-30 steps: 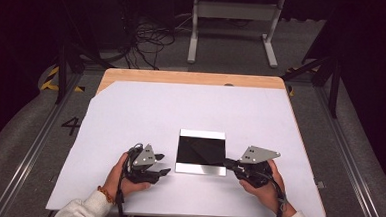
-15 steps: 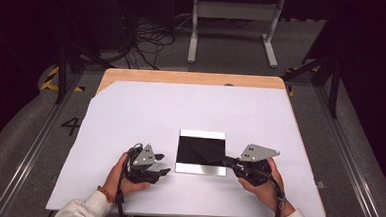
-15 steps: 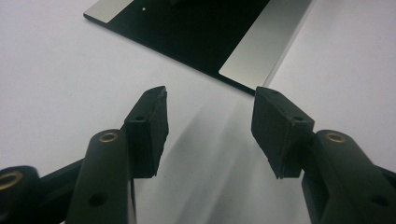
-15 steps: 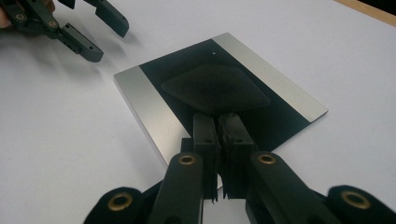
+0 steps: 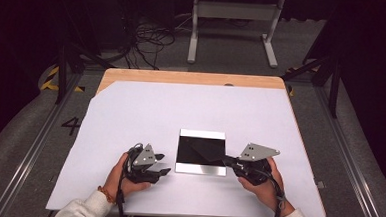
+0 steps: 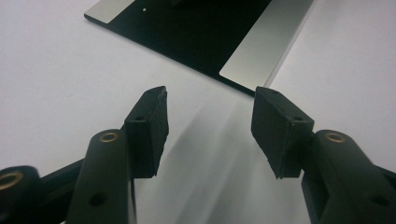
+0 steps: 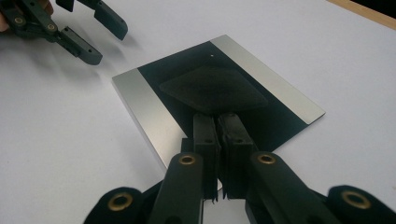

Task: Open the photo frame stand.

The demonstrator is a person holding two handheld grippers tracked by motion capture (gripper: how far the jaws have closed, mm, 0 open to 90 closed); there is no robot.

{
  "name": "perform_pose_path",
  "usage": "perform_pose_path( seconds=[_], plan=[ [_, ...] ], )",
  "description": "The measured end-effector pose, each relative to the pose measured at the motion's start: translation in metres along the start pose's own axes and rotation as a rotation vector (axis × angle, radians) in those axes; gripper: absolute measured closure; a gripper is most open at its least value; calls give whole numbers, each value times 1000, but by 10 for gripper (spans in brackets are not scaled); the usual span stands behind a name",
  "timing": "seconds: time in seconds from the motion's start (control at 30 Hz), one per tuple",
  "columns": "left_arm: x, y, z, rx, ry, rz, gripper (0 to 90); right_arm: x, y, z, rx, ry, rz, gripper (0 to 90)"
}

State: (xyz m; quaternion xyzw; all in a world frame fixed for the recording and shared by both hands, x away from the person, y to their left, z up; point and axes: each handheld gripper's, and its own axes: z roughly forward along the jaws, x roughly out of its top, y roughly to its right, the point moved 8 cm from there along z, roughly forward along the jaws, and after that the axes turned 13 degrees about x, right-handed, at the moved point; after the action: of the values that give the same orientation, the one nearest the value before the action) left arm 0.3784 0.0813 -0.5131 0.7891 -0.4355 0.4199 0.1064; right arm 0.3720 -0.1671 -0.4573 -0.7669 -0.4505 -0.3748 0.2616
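While the right claw (image 7: pixel 217 122) pinches a thin, limp black cloth (image 7: pixel 215 89) by its corner on a stiff plate (image 7: pixel 144 109), the left claw (image 6: pixel 208 126) rests spread, empty.

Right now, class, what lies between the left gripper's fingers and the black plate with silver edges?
Only bare white table cover, seen in the left gripper view between the left gripper and the black plate.

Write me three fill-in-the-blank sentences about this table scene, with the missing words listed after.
1. The right tool is shut on a dark ____ lying on the panel.
2. The left tool has its jaws ____ with nothing between them.
3. The black panel has a silver strip along ____ of its edges.

Missing words: cloth; open; two
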Motion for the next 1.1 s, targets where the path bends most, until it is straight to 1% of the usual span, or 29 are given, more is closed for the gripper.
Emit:
perform_pose_path(
  seconds=[0.1, 0.27, 0.47, 1.0, 1.1],
  plan=[
    [0, 0, 0, 0, -1, 5, 470, 1, 1, 1, -4, 0, 3, 874],
    [0, 0, 0, -2, 0, 1, 470, 2, 3, 1, -7, 1, 2, 875],
    [0, 1, 0, -4, -1, 0, 470, 7, 3, 1, -9, 14, 0, 876],
    [-2, 1, 1, -12, -10, 6, 469, 10, 5, 5, -10, 16, -3, 875],
    [-1, 1, 1, -5, -8, 9, 471, 11, 5, 5, -12, 17, -1, 874]
  ],
)
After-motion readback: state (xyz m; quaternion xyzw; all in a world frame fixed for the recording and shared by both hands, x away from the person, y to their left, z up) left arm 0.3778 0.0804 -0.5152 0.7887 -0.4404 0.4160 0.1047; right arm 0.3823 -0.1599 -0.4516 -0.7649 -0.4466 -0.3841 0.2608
